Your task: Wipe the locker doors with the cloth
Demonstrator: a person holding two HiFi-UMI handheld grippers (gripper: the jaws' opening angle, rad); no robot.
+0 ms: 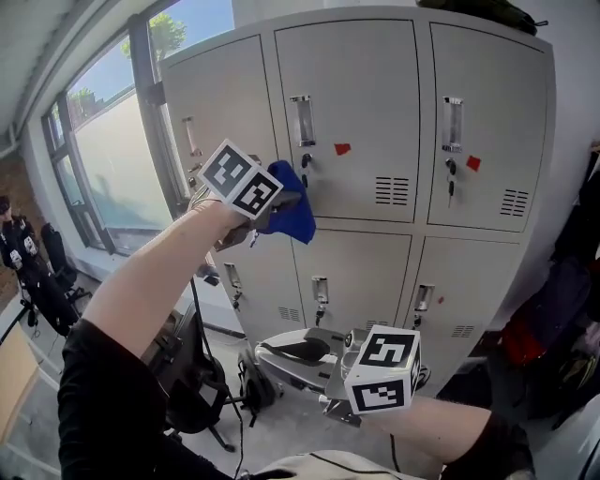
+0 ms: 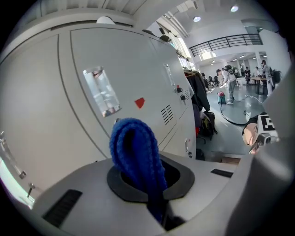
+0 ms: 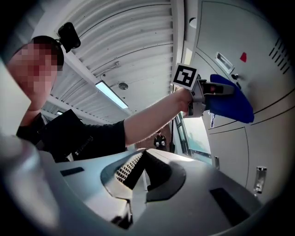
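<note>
A bank of grey locker doors (image 1: 356,112) stands in front of me. My left gripper (image 1: 281,202) is raised and shut on a folded blue cloth (image 1: 292,214), which lies at the lower left corner of the upper middle door, by its lock. In the left gripper view the cloth (image 2: 136,156) sticks up out of the closed jaws of the left gripper (image 2: 152,184), with the doors (image 2: 129,78) close behind. My right gripper (image 1: 281,352) hangs low before the bottom doors, shut and empty. The right gripper view shows the right gripper (image 3: 138,177) below and the cloth (image 3: 233,103) up against the lockers.
A tall window (image 1: 103,159) adjoins the lockers on the left. A chair with dark bags (image 1: 197,375) stands on the floor below my left arm. Clothes hang at the right (image 1: 562,300). A person (image 1: 19,253) stands far left. Something dark (image 1: 478,9) lies on top of the lockers.
</note>
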